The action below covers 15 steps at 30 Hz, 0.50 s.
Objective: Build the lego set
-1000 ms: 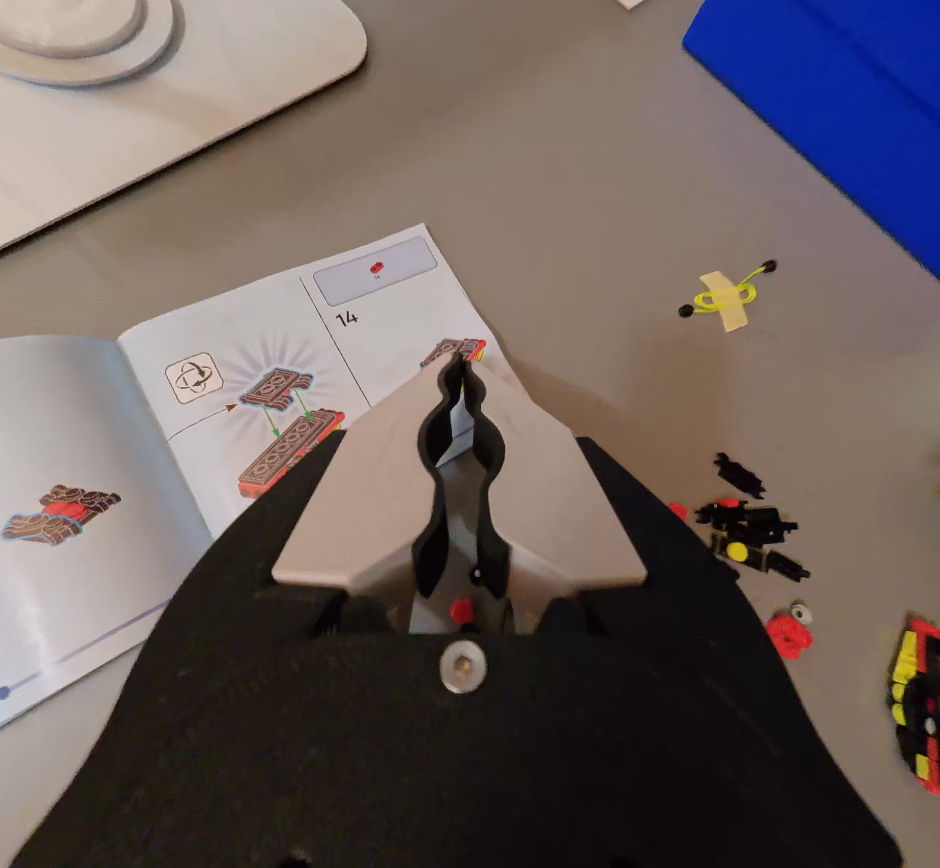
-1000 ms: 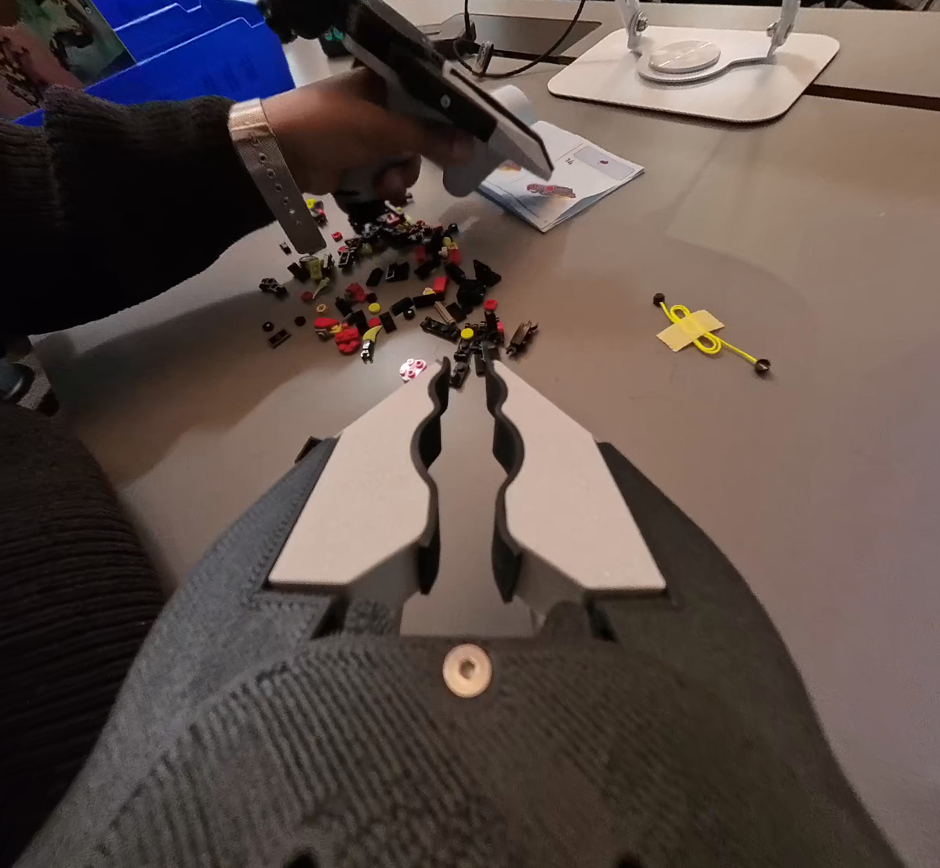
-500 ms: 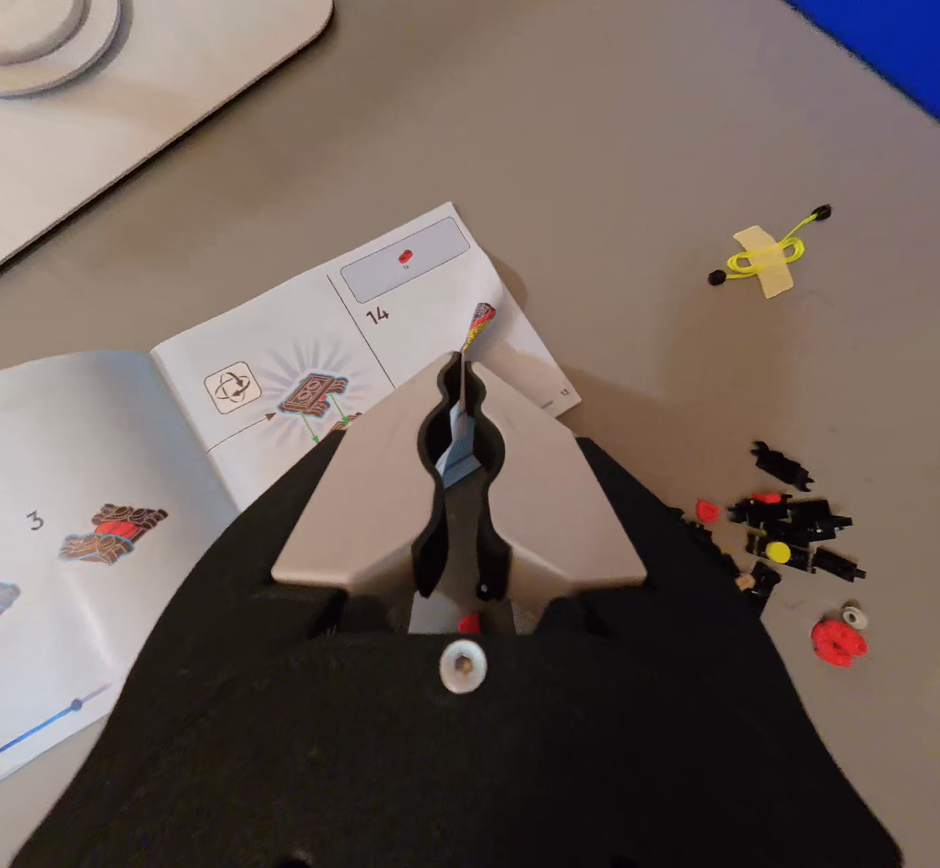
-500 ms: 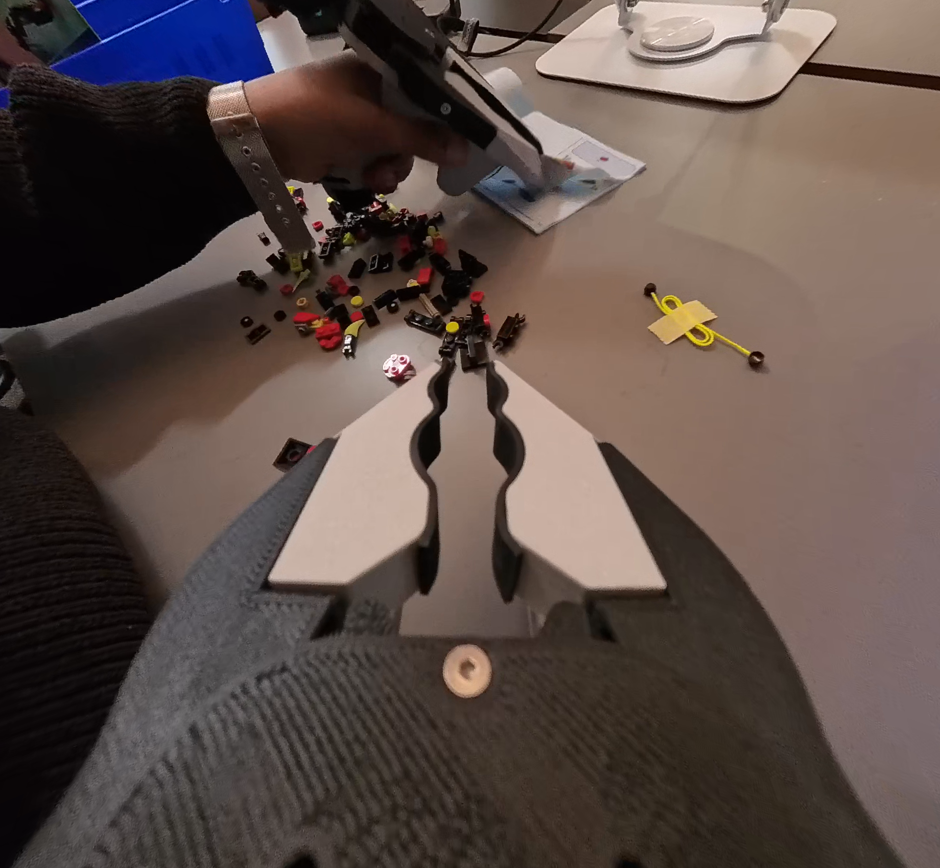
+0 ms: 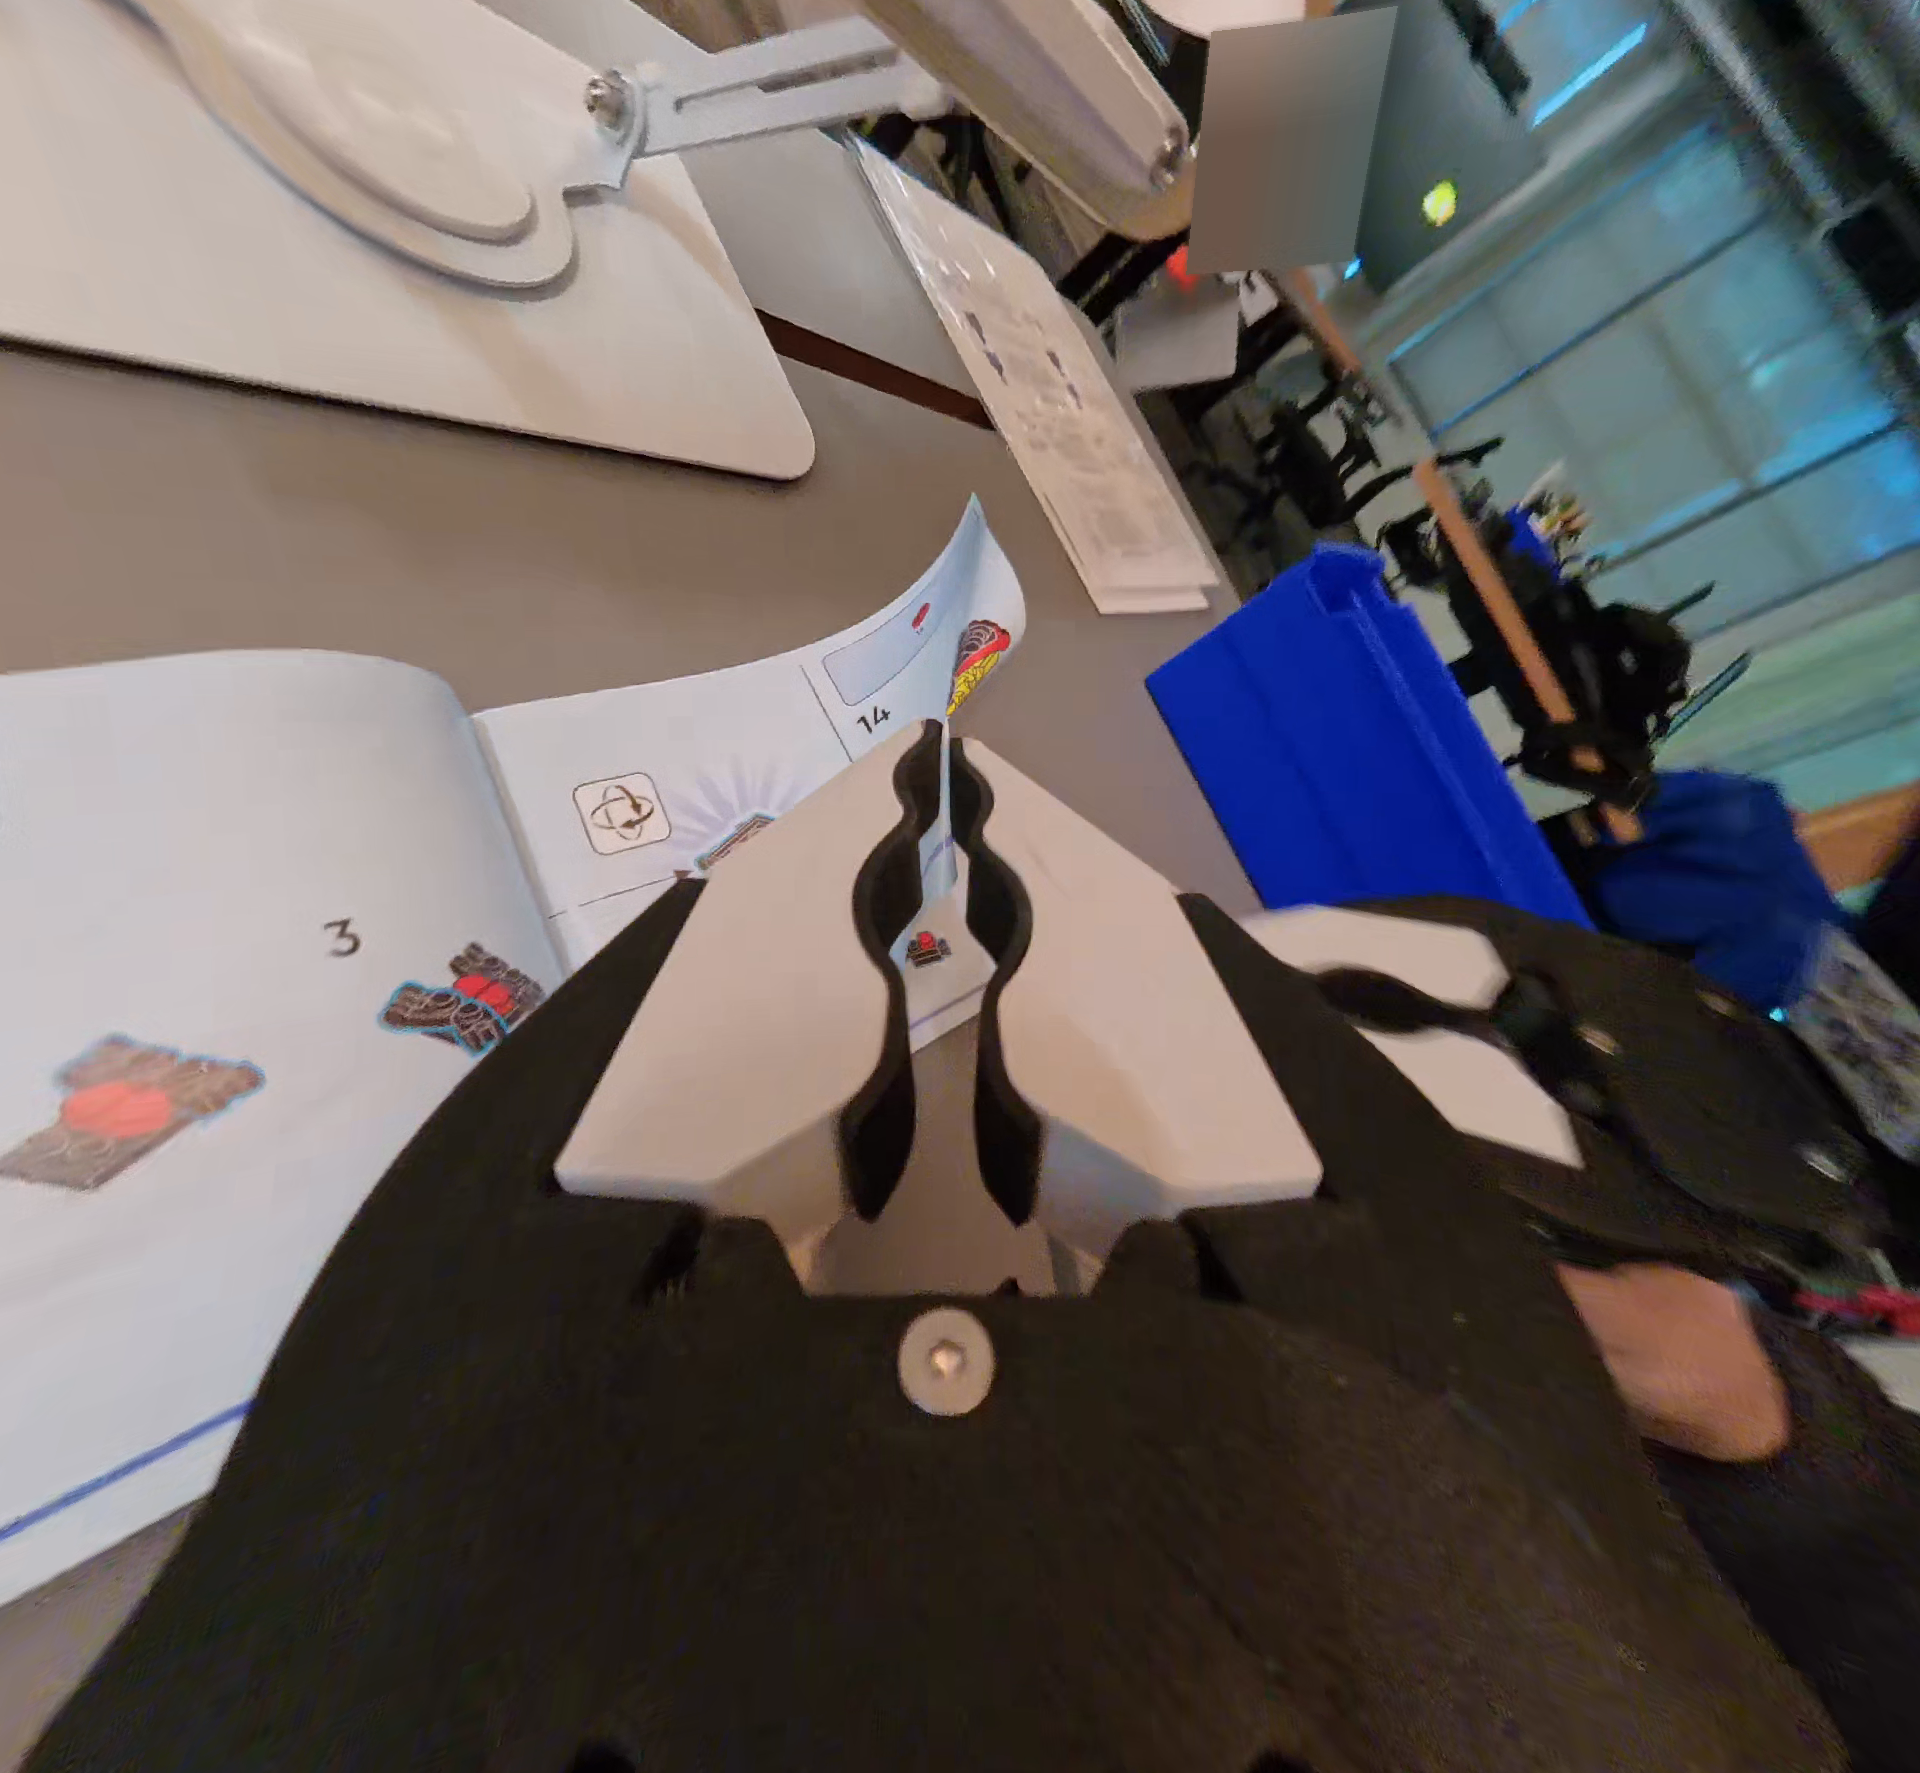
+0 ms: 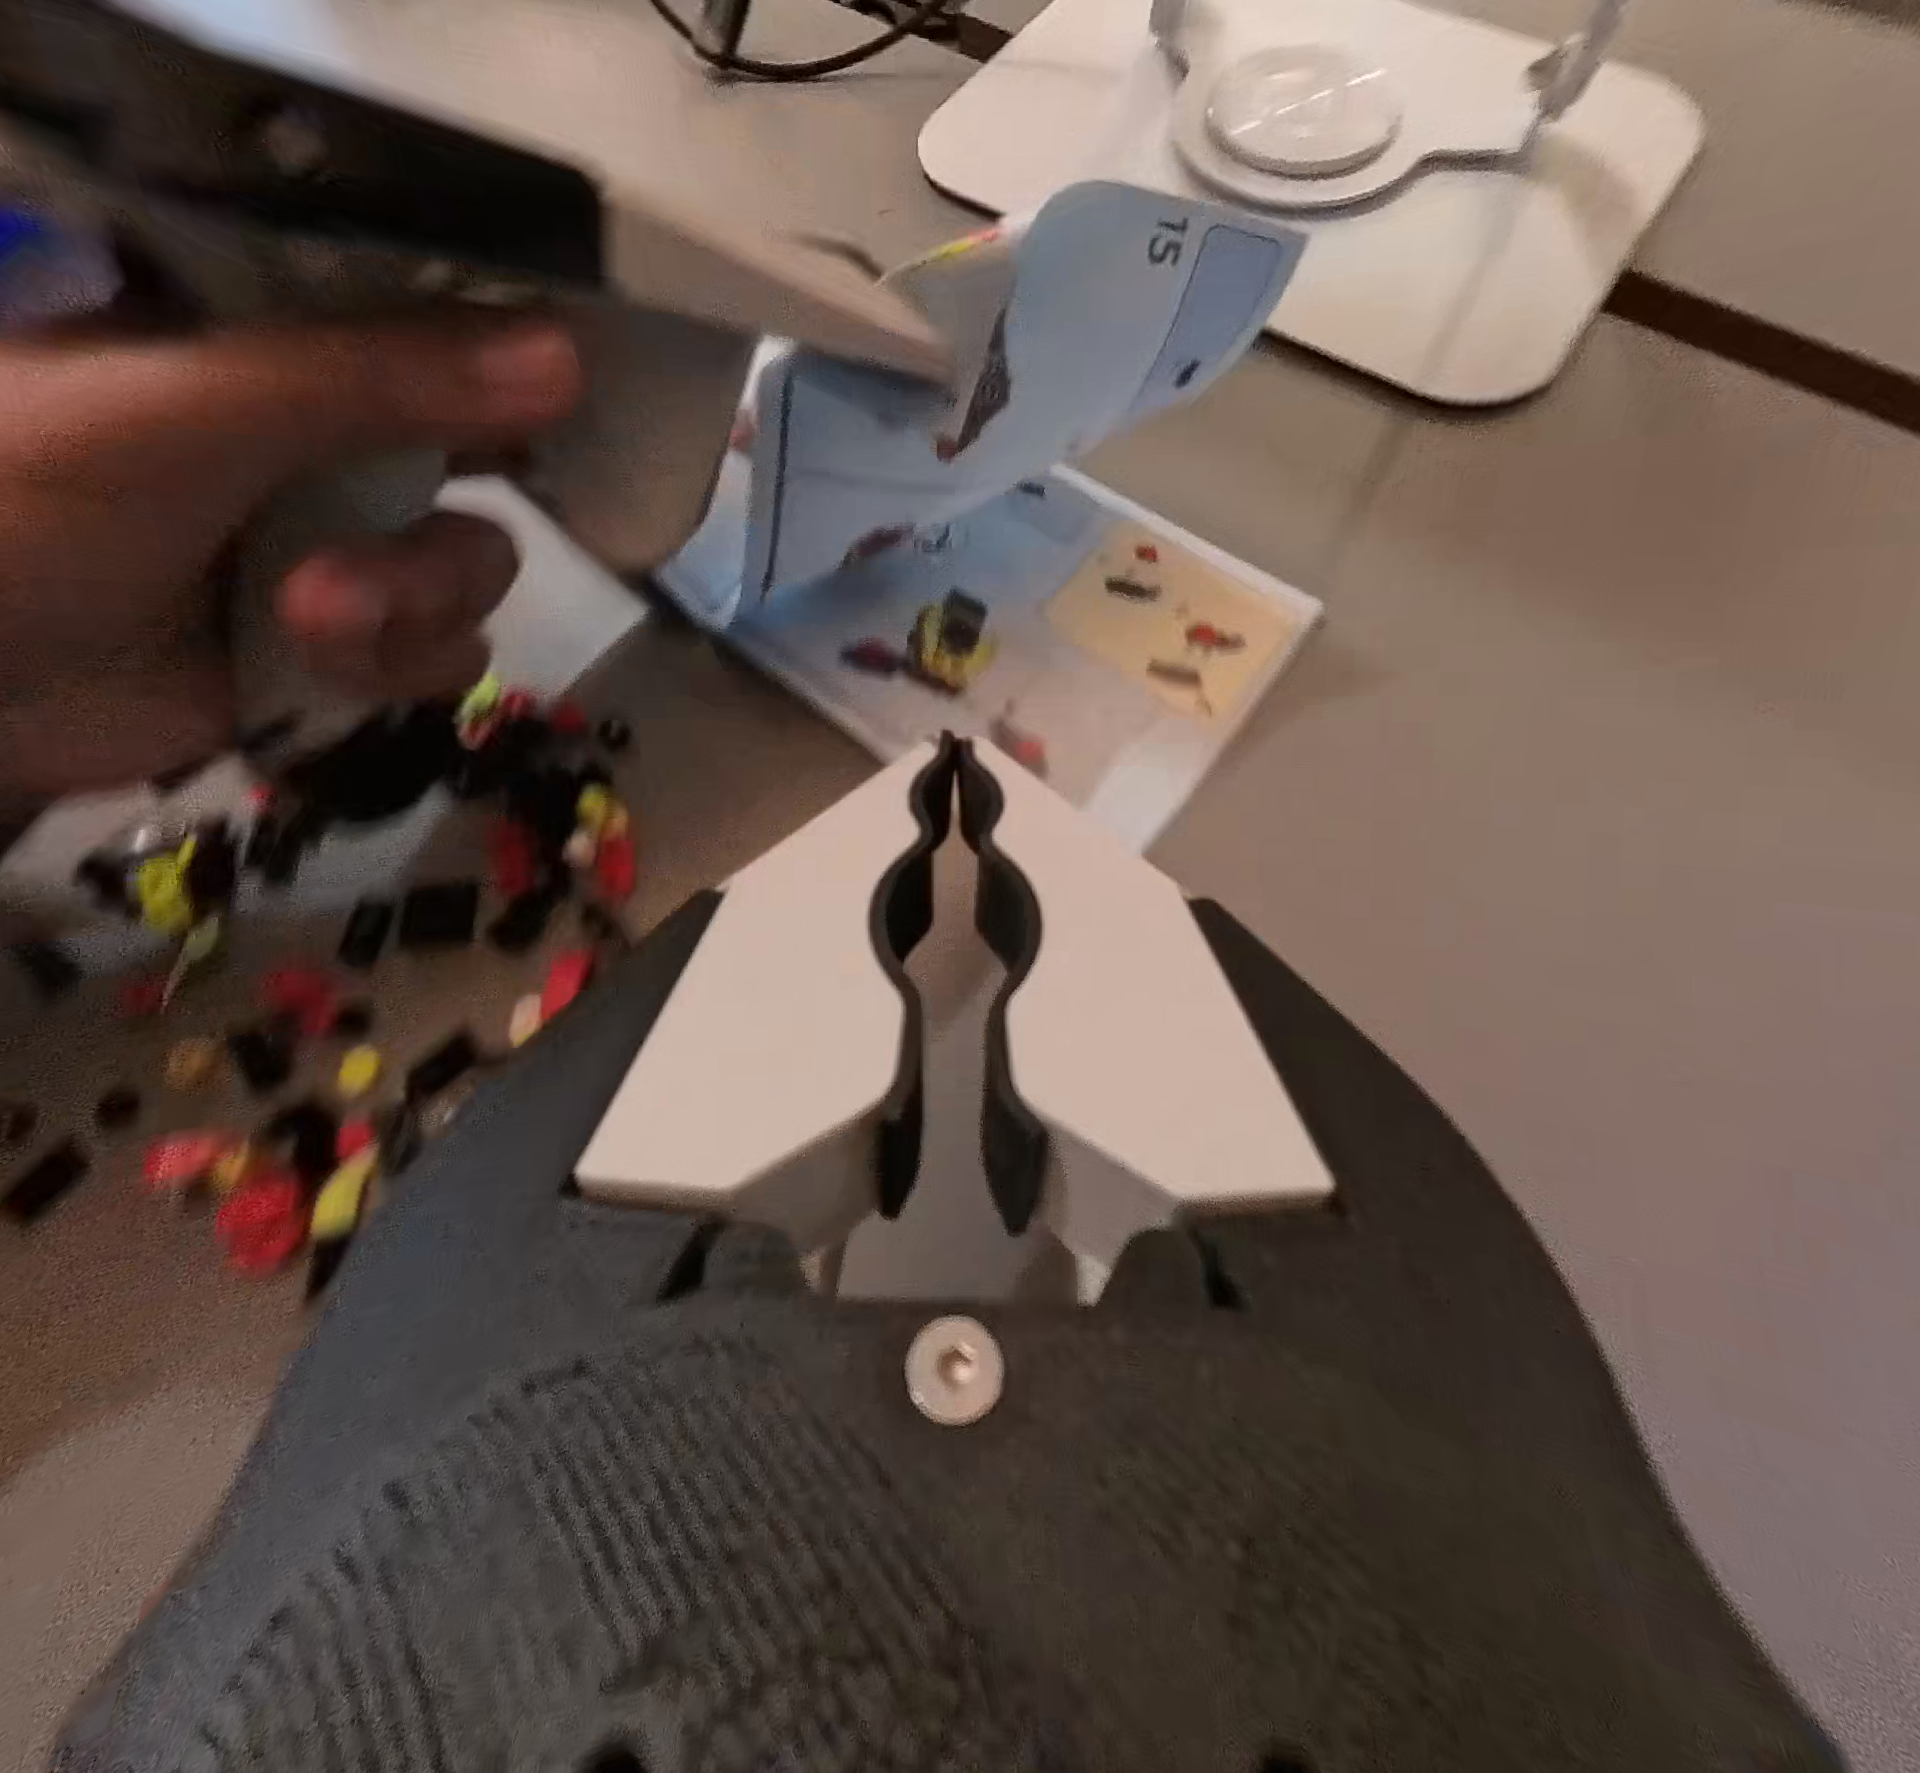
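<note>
The instruction booklet [image 5: 312, 840] is lying open on the grey worktop [image 5: 468, 539], and you are now lifting one of its pages [image 6: 1091, 373] clear of the spread, where a moment ago it was only pinched at its corner. Your left gripper [image 5: 943, 744] is keeping its jaws closed on that page's edge, so the sheet is curling up and over (a later spread is showing beneath it). Your right gripper [image 6: 954, 755] is hovering with its jaws closed on nothing, near the booklet's corner and just beside the loose bricks [image 6: 343, 1048].
</note>
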Motion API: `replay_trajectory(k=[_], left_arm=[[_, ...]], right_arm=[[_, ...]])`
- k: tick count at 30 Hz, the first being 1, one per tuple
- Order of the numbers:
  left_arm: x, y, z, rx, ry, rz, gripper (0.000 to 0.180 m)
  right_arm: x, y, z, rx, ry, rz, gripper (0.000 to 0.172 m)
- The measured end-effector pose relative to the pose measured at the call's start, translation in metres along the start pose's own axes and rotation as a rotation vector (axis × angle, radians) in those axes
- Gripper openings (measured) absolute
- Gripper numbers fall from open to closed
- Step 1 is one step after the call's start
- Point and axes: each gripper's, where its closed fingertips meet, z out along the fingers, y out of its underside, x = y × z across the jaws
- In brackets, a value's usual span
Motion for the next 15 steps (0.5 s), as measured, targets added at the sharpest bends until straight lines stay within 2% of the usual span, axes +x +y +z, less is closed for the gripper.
replay_trajectory(k=[1,4,5,8,13,15], left_arm=[[-0.003,-0.002,-0.003,0.015,-0.004,-0.021,0.000],[-0.011,-0.006,-0.020,0.025,-0.032,-0.023,0.000],[-0.015,-0.007,-0.029,0.024,-0.044,-0.008,0.000],[-0.040,-0.015,-0.061,0.038,-0.130,0.049,0.001],[-0.099,-0.025,-0.113,0.078,-0.321,0.054,0.014],[-0.104,-0.031,-0.125,0.107,-0.360,0.093,0.016]], right_arm=[[0.003,-0.004,0.019,-0.029,-0.007,0.012,0.000],[0.003,0.007,0.061,-0.166,-0.036,-0.017,0.000],[0.003,0.006,0.065,-0.157,-0.038,-0.035,0.000],[0.008,0.009,0.063,-0.158,-0.029,-0.126,0.000],[0.014,0.014,0.056,-0.218,-0.062,-0.138,0.000],[0.014,0.014,0.056,-0.227,-0.070,-0.150,0.000]])
